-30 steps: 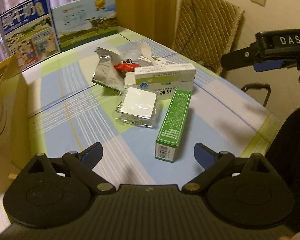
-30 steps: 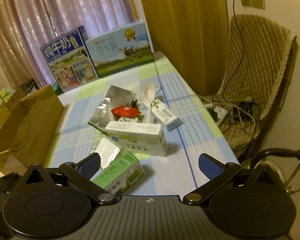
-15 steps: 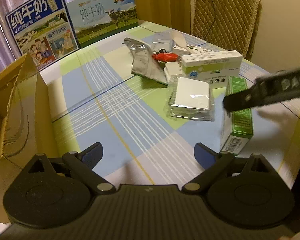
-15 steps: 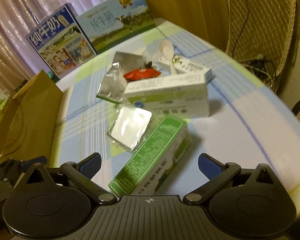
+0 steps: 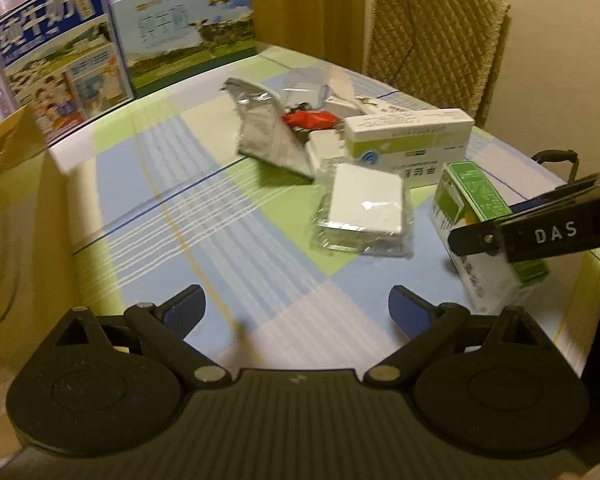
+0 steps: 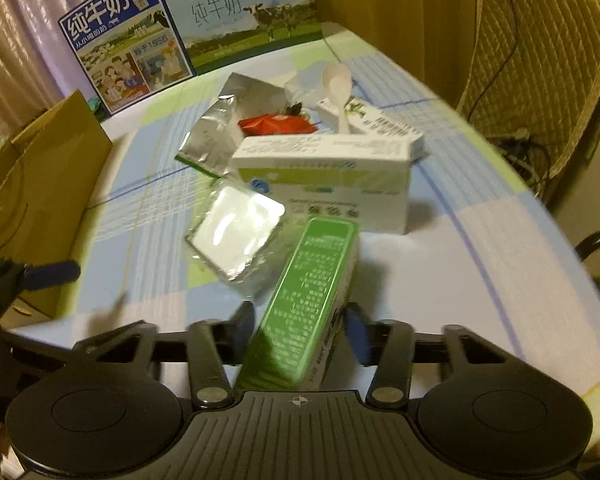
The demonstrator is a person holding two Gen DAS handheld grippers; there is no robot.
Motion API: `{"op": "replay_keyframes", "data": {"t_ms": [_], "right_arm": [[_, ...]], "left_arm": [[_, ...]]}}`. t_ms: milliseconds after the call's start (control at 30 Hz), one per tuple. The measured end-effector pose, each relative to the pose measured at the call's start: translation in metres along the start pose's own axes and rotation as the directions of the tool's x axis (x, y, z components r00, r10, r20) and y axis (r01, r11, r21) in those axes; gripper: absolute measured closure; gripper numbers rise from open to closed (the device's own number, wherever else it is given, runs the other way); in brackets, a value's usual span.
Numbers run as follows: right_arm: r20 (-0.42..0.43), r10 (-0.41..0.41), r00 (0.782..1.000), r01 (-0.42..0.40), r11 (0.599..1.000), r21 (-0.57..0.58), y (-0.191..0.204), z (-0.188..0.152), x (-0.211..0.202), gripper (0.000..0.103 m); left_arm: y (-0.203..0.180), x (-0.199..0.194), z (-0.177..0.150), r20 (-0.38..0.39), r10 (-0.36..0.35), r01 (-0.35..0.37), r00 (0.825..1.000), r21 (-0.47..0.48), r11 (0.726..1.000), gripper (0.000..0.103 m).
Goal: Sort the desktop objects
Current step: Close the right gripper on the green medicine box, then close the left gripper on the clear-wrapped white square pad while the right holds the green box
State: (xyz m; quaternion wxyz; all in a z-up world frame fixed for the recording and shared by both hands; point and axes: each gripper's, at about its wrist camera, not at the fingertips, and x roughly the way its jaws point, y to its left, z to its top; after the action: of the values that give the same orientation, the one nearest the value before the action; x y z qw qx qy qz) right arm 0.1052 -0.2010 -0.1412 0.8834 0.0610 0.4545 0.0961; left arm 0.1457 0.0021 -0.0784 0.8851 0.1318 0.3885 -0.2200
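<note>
Right wrist view: the right tool (image 6: pixel 300 330) has its two fingers pressed on the sides of the long green box (image 6: pixel 314 292). The box sticks out forward from between them, over the checked counter (image 6: pixel 480 248). In the left wrist view the same green box (image 5: pixel 480 216) sits at the right edge of the counter, with the black arm of the right tool across it.

The left tool (image 5: pixel 296 308) is wide open and holds nothing. It hangs over a bare part of the counter (image 5: pixel 172 208), near the front edge.

Just past the green box lies a flat clear packet with a white square inside (image 6: pixel 236 236). Behind it stands a white and green box (image 6: pixel 328 184). Farther back are a silver foil bag (image 6: pixel 220 128), a small red packet (image 6: pixel 276 124) and a white plastic spoon (image 6: pixel 338 84), all close together.

Two big milk cartons (image 6: pixel 188 28) stand at the far end. A brown paper bag (image 6: pixel 40 192) stands on the left side. A padded chair (image 6: pixel 540 60) is on the right, beside the counter.
</note>
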Motion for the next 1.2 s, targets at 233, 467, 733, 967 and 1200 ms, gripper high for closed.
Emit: {"op": "replay_keyframes", "data": {"t_ms": [233, 467, 733, 967, 1200], "right_arm": [[0.044, -0.048, 0.998, 0.05, 0.997, -0.05, -0.015, 0.0, -0.005, 0.076], [0.067, -0.074, 0.995, 0.08, 0.993, -0.086, -0.015, 0.0, 0.0, 0.075], [0.052, -0.067, 0.996, 0.07, 0.995, -0.075, -0.017, -0.002, 0.008, 0.069], [0.043, -0.058, 0.997, 0.062, 0.993, -0.096, -0.013, -0.006, 0.01, 0.063], [0.049, -0.08, 0.996, 0.085, 0.989, -0.118, -0.009, -0.009, 0.014, 0.062]], "left_arm": [[-0.012, 0.031, 0.02, 0.045, -0.047, 0.045, 0.998, 0.055, 0.997, 0.004], [-0.023, 0.059, 0.035, 0.063, -0.087, 0.08, 0.994, 0.099, 0.992, 0.004], [-0.024, 0.064, 0.034, 0.01, -0.094, 0.094, 0.996, 0.049, 0.994, 0.035], [-0.021, 0.019, 0.0, -0.056, 0.043, -0.047, 0.997, -0.07, 0.996, 0.035], [-0.02, 0.001, -0.027, -0.039, 0.096, -0.102, 0.995, -0.189, 0.977, 0.031]]}}
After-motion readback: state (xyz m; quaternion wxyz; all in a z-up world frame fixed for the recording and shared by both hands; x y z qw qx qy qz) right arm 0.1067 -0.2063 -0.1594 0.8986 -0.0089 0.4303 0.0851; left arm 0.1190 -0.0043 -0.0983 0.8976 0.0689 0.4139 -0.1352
